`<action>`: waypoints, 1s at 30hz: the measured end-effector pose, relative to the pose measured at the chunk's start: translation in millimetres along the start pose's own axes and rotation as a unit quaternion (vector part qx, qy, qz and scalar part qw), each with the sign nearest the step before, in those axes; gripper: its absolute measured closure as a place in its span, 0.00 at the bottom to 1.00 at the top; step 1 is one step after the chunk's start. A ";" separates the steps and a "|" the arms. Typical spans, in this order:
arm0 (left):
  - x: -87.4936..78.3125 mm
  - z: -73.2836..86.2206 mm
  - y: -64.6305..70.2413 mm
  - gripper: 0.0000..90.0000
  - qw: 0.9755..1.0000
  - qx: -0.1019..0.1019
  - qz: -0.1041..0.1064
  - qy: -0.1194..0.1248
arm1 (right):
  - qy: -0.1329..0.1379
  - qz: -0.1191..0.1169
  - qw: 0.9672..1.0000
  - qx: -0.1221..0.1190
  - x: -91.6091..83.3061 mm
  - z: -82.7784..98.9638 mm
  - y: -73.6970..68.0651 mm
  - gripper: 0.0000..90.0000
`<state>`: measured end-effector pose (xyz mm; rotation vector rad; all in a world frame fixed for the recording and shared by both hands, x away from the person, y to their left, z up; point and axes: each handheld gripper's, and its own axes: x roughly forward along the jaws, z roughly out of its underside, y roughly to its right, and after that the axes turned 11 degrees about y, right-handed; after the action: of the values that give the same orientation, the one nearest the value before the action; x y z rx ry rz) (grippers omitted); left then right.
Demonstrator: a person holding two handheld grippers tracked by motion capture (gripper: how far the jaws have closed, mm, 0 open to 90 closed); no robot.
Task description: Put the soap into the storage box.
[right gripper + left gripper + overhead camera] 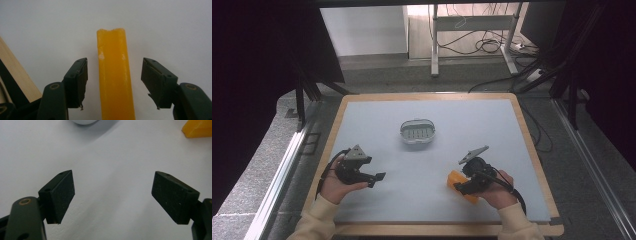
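In the high view, the bench [377, 107] carries two things: one small grey-white lidded container [417, 132] near the middle, a little toward the far edge, and one orange block [461, 185] toward the near right corner. There are two grippers, one in each hand. The left gripper [379, 176] hangs near the near left corner, and the right gripper [458, 186] sits right at the orange block, partly covering it. No label or writing can be read on anything here

In the left gripper view, the left gripper [113, 195] has its jaws wide apart over the bare bench with nothing between them. One corner of the orange block [197, 128] shows at the top right, and one curved edge of the container [83, 122] at the top

In the right gripper view, the right gripper [114, 76] has its jaws apart, one on each side of the single orange block [113, 75], which lies lengthwise between them; a gap shows on both sides, so neither pad presses on it. The bench's wooden edge [15, 72] runs at the left. The block bears no marking
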<state>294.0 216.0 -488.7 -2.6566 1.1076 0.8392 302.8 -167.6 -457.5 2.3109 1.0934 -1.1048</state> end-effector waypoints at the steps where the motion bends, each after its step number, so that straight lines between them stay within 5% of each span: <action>1: 0.0 0.0 0.1 0.21 1.000 0.000 0.001 0.001 | -0.007 -0.001 1.000 0.000 2.0 0.3 -0.4 0.45; 14: 0.8 -0.1 1.6 0.21 1.000 0.003 0.003 -0.001 | -0.068 0.016 0.997 -0.024 17.1 1.0 -5.6 0.68; 23: -0.9 -0.3 -0.3 0.21 1.000 0.000 -0.002 0.002 | -0.070 0.014 0.997 -0.035 15.5 0.4 -6.2 0.68; 30: -1.0 -0.1 -0.4 0.21 1.000 0.001 -0.002 0.002 | -0.046 0.017 0.998 -0.037 1.6 -2.2 -3.3 0.68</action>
<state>293.8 216.9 -488.1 -2.6584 1.1023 0.8323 302.1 -163.5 -457.3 2.1898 1.0399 -1.1271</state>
